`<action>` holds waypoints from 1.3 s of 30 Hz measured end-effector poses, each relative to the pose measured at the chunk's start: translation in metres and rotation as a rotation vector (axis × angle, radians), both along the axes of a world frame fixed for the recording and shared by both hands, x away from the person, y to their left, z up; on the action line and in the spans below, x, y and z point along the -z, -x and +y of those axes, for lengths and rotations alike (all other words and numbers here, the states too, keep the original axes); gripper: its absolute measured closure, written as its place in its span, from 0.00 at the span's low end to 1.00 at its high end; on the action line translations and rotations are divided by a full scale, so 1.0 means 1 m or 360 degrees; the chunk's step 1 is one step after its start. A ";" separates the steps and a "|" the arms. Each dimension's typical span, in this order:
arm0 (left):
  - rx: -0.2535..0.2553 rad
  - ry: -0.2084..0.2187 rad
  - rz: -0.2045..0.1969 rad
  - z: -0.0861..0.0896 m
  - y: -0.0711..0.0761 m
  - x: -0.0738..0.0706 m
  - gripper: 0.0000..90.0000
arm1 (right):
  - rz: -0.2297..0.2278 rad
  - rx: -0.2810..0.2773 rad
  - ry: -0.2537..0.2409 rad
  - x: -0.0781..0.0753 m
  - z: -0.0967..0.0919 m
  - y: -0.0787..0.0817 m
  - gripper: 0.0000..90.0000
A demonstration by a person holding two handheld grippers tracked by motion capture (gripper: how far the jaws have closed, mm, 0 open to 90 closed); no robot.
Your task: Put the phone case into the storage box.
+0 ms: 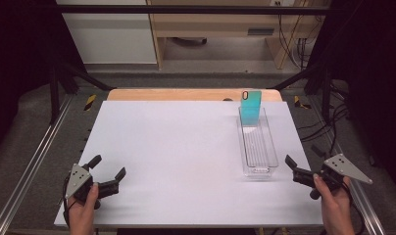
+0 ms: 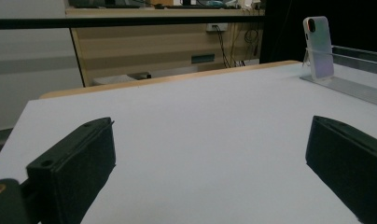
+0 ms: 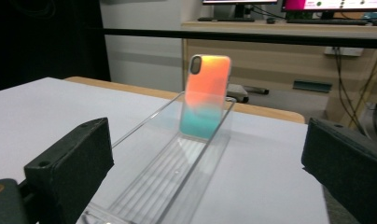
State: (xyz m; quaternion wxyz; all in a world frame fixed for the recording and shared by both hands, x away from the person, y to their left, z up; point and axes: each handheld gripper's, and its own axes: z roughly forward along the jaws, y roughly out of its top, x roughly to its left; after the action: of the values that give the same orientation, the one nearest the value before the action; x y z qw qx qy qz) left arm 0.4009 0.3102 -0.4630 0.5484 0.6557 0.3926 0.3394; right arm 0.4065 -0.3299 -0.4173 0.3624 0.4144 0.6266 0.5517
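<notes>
A phone case (image 1: 250, 105) stands upright, leaning on the far end wall of a clear plastic tray (image 1: 269, 147) on the right half of the white board. It shines teal in the high view and orange over teal in the right gripper view (image 3: 205, 95). My left gripper (image 1: 108, 167) rests near the board's front left corner, open and holding nothing. My right gripper (image 1: 304, 156) sits just right of the tray's near end, also open and holding nothing. Between its jaws the right gripper (image 3: 205, 186) looks along the tray (image 3: 144, 186). Far off to the upper right of the left gripper (image 2: 210, 182), the case (image 2: 318, 46) looks pale.
The white board (image 1: 176, 147) lies on a wooden table (image 1: 186, 94) whose far edge shows behind it. Metal frame rails (image 1: 34, 161) run along both sides. Desks, cables and monitors stand beyond the table.
</notes>
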 end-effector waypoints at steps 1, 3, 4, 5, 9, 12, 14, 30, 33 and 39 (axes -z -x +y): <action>0.0000 -0.0003 0.0004 0.000 0.001 0.000 0.01 | 0.0001 -0.0018 -0.0004 0.001 0.002 0.000 0.03; 0.0002 -0.0002 0.0003 0.001 0.002 -0.001 0.01 | 0.0001 -0.0038 0.0000 0.004 0.005 0.000 0.03; 0.0006 -0.0009 -0.0004 0.002 0.003 -0.003 0.01 | 0.0002 -0.0051 0.0014 0.006 0.007 0.000 0.03; 0.0005 -0.0021 -0.0009 0.003 0.004 -0.005 0.01 | 0.0001 -0.0067 0.0021 0.007 0.010 0.000 0.03; 0.0018 -0.0058 -0.0016 0.003 0.008 -0.007 0.01 | 0.0004 -0.0111 0.0044 0.013 0.018 0.000 0.03; 0.0018 -0.0060 -0.0026 0.004 0.011 -0.006 0.01 | 0.0013 -0.0125 0.0033 0.018 0.022 -0.001 0.03; 0.0019 -0.0059 -0.0036 0.004 0.012 -0.006 0.01 | 0.0014 -0.0133 0.0026 0.020 0.023 -0.002 0.03; 0.0024 -0.0044 -0.0081 0.006 0.017 -0.004 0.01 | 0.0014 -0.0170 -0.0037 0.030 0.035 -0.007 0.03; 0.0029 -0.0043 -0.0087 0.005 0.017 -0.004 0.01 | 0.0013 -0.0176 -0.0042 0.031 0.036 -0.007 0.03; 0.0039 -0.0022 -0.0109 0.005 0.020 -0.005 0.01 | 0.0017 -0.0188 -0.0064 0.033 0.041 -0.010 0.03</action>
State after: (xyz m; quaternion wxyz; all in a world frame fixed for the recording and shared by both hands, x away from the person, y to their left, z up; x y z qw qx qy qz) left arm 0.3812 0.3147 -0.4578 0.5610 0.6522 0.3633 0.3576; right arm 0.4162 -0.2890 -0.4501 0.3175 0.3868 0.6407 0.5823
